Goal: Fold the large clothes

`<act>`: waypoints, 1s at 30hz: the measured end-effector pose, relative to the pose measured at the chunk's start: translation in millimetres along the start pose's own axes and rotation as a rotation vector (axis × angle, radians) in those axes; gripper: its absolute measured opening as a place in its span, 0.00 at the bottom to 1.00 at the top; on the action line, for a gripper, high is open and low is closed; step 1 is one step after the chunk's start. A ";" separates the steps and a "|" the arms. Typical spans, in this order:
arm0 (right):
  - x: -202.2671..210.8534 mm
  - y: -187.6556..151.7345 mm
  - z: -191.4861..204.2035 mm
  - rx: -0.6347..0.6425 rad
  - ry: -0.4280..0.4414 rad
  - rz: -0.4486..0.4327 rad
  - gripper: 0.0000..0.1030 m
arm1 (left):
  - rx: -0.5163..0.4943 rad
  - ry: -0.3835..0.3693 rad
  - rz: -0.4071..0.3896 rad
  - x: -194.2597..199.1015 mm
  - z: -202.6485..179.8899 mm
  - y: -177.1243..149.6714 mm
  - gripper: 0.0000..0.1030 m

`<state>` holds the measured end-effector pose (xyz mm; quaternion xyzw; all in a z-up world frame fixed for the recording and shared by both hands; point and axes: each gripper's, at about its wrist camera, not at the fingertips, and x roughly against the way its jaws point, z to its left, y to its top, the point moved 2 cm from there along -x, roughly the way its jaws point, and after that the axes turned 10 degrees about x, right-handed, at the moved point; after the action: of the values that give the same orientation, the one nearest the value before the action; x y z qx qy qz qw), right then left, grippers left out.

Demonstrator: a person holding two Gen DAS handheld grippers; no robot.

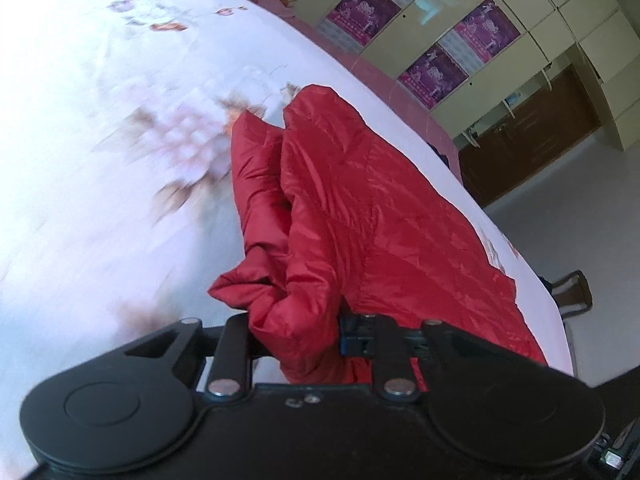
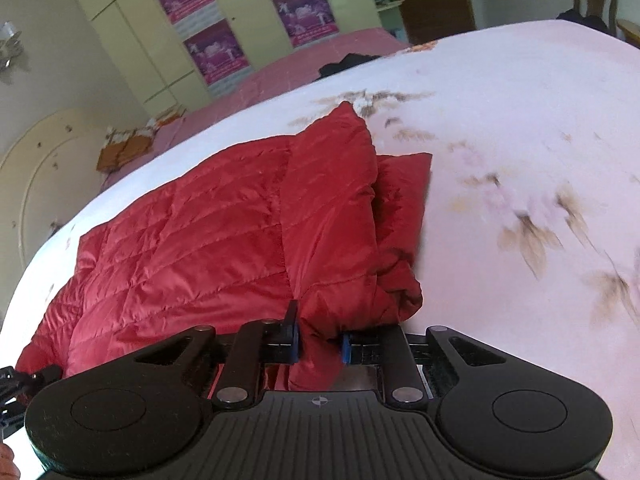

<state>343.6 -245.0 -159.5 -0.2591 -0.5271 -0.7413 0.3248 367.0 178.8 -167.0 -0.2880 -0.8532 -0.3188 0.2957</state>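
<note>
Left wrist view: my left tool (image 1: 298, 338) is clamping a bunched fold of the red quilted jacket (image 1: 360, 208), with fabric pinched between its blue-padded jaws. The jacket is lying on the bed (image 1: 100, 160), on a white floral sheet, near the edge facing the wardrobe (image 1: 540, 40).

Right wrist view: my right tool (image 2: 320, 346) is gripping a folded edge of the jacket (image 2: 224, 232), which is spreading leftward across the bed (image 2: 500, 120).
</note>
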 end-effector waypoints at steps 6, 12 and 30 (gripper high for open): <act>49.7 -55.5 -4.0 0.014 0.042 0.032 0.17 | 0.010 0.028 0.031 56.0 30.4 -54.7 0.21; 96.5 -105.6 -8.4 0.016 0.078 0.043 0.17 | 0.018 0.045 0.033 100.6 54.2 -97.2 0.21; 162.6 -100.0 -11.2 0.165 -0.080 -0.154 0.56 | 0.157 0.036 -0.102 107.2 73.4 -131.1 0.77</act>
<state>161.2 -266.2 -106.2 -0.2196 -0.6172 -0.7072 0.2659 183.6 181.0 -187.9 -0.2146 -0.8837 -0.2706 0.3160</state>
